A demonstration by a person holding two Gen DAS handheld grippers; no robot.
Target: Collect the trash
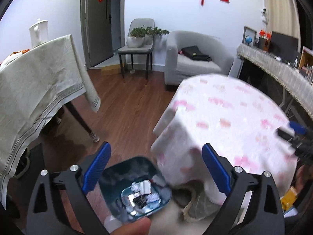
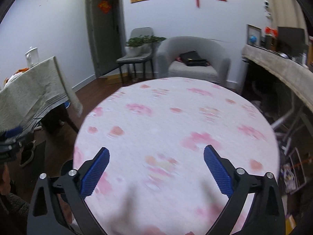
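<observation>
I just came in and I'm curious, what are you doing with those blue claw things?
Someone is tidying up trash with two grippers. The left gripper hangs with its jaws open above a blue bin that already has crumpled scraps in it. The right gripper hovers open over the round table with the pink flowered cloth, holding nothing.

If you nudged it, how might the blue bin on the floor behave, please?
The blue bin probably slides easily: thin walls, only paper scraps inside, smooth wood floor. It may tip, appearing narrower at its base.
</observation>
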